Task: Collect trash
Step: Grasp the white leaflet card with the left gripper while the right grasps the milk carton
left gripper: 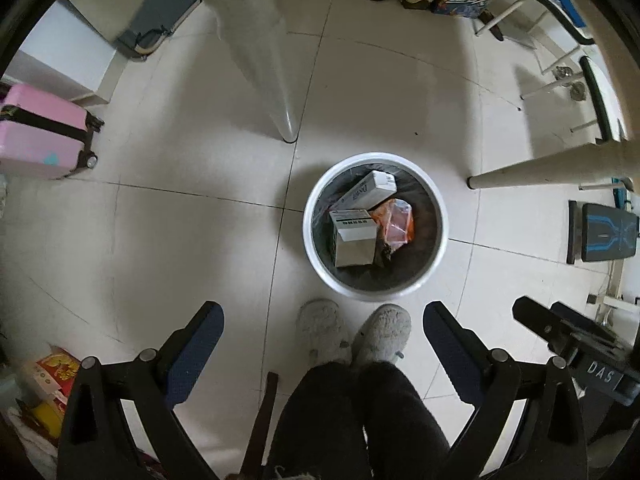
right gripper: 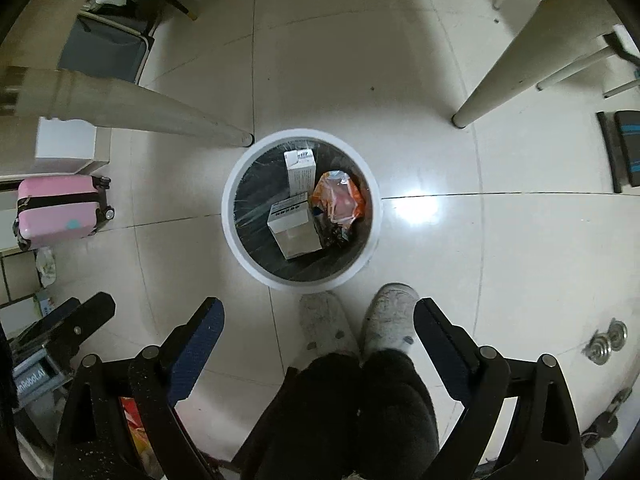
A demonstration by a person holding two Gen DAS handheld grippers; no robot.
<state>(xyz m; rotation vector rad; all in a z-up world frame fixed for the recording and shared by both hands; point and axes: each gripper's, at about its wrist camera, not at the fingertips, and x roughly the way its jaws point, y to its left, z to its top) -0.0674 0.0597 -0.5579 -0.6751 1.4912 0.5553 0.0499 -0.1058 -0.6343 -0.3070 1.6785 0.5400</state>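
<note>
Left wrist view: both grippers (left gripper: 323,316) (right gripper: 319,312) gape empty above the filled bin (left gripper: 316,200).

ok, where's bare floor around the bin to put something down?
Free: the tiles between the white bin and the pink suitcase, and those on the bin's other side, up to the table leg. Crowded: the near rim, where the slippers stand close, and the bin itself, holding boxes and an orange wrapper.
</note>
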